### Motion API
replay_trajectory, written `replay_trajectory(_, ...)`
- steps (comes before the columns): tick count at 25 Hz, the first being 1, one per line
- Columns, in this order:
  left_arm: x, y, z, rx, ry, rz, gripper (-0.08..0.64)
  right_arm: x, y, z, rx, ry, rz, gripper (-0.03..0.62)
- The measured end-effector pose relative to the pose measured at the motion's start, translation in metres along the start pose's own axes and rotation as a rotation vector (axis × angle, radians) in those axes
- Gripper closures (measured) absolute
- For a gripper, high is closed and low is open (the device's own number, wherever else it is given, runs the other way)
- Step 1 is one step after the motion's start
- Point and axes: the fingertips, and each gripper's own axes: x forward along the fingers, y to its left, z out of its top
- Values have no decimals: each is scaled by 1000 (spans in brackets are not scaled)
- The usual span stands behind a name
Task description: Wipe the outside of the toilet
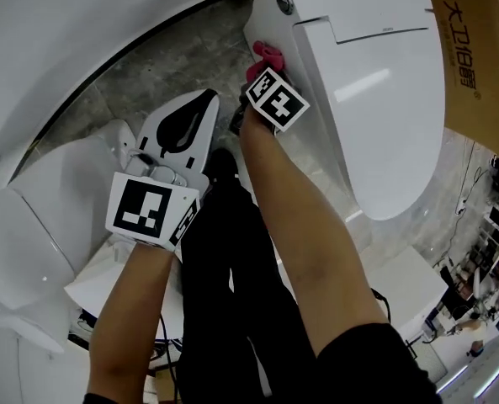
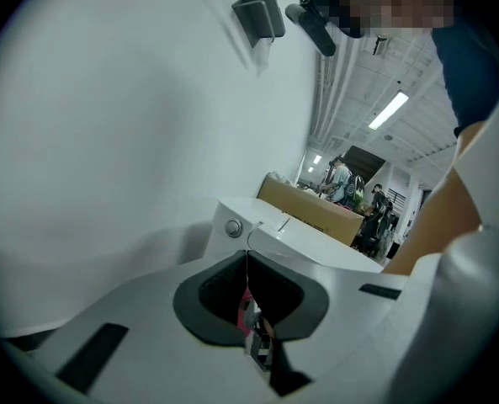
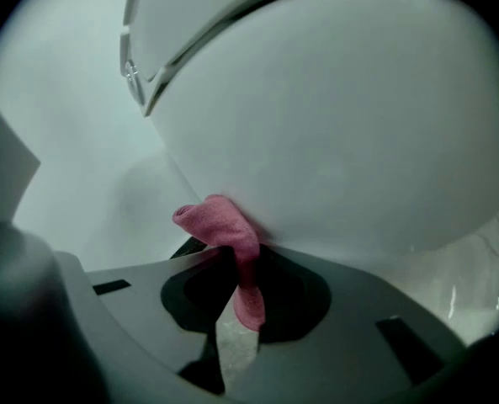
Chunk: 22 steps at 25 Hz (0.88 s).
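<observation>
Grips a pink cloth (image 3: 224, 230) in the right tool (image 3: 232, 255), jaws pinched on its middle, the bunched upper end pressed against the curved white outer wall of the toilet (image 3: 342, 124), below the seat seam and near the tank end. Holds the left tool (image 2: 247, 255) with jaws together on nothing, well apart from that toilet, over the grey stone floor (image 1: 173, 57) beside a second white toilet (image 1: 30, 225). Shows the lid (image 1: 375, 116) down and a cardboard box (image 1: 476, 49) just beyond it.
</observation>
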Motion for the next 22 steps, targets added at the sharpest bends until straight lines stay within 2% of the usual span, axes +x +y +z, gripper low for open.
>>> replay_trajectory(8,-20,-42,-19,28,15,-60,545,-54,-65,-60,41,32,-24,512)
replay_trajectory(18,-18,-101,-44,63,36,-76,545,-102,-138,-89,98,31,-12,512)
replay_trajectory(22,-20,-133,-70,67,77,-103,545,-124,-170,-100,104,35,-8,511)
